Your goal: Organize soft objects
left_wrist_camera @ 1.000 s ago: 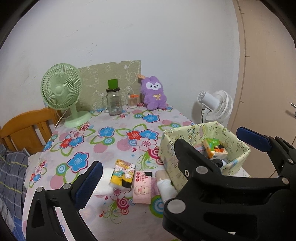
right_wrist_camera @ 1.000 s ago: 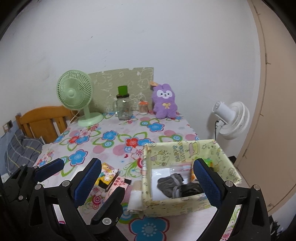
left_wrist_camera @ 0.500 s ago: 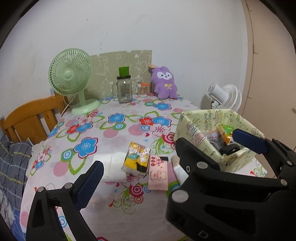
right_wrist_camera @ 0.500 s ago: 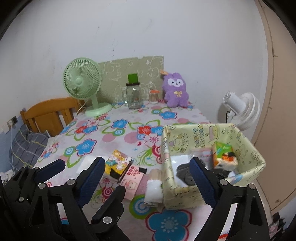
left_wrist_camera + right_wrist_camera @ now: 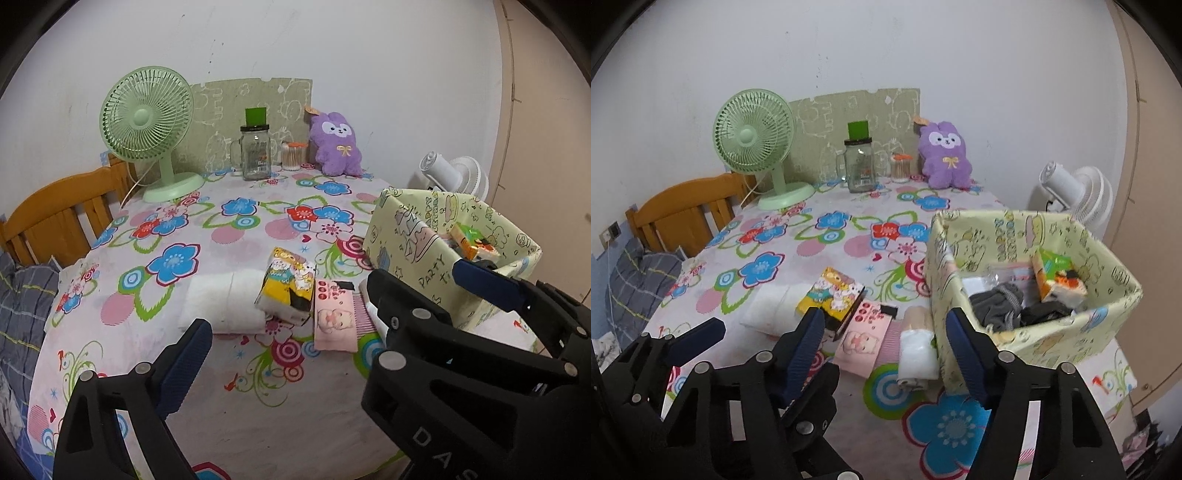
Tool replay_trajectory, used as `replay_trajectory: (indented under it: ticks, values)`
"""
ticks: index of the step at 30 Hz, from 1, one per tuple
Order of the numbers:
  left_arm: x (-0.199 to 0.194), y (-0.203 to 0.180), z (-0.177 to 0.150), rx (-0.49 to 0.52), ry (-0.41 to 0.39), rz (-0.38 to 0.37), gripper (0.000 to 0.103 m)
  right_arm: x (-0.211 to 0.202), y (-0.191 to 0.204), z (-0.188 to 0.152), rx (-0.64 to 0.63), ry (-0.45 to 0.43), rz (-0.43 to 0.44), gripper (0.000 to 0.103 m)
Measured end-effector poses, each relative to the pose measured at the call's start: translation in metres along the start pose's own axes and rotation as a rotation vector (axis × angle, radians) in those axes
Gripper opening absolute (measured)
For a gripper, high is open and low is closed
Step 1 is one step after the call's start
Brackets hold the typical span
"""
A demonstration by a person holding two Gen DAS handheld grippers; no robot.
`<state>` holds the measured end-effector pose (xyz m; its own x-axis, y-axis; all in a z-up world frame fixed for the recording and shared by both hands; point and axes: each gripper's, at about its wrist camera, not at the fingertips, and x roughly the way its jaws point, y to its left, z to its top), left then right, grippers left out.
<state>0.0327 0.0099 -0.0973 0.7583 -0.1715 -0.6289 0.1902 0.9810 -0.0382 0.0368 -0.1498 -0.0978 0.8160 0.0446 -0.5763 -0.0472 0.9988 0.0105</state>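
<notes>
Floral table [image 5: 258, 387] edge near yellow box [image 5: 1015, 343].

Left wrist view: sits above the near edge of the tabletop [image 5: 236, 240], facing the far wall, angled slightly down. Right wrist view: similar height and heading, set further right, close over the box [image 5: 1027, 343]. Both share the tabletop, green fan [image 5: 147, 114], purple plush [image 5: 338, 146], box and the row of packets [image 5: 833, 293] by the near edge.
</notes>
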Motion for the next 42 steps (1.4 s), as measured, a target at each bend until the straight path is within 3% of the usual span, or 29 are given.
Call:
replay_trajectory:
  ticks: [27, 30, 34, 39, 42]
  values:
    - [0.055, 0.004, -0.025, 0.047, 0.142, 0.027, 0.084, 0.064, -0.005, -0.036, 0.120, 0.180, -0.099, 0.054]
    - [0.060, 0.005, -0.026, 0.048, 0.156, 0.036, 0.081, 0.070, -0.004, -0.039, 0.113, 0.195, -0.111, 0.046]
    - [0.064, 0.006, -0.027, 0.048, 0.166, 0.036, 0.080, 0.078, -0.004, -0.040, 0.102, 0.216, -0.128, 0.025]
    - [0.064, 0.006, -0.027, 0.052, 0.164, 0.028, 0.079, 0.078, -0.004, -0.039, 0.089, 0.220, -0.104, 0.021]
    - [0.061, 0.009, -0.027, 0.043, 0.164, 0.018, 0.079, 0.080, 0.000, -0.038, 0.077, 0.220, -0.044, 0.018]
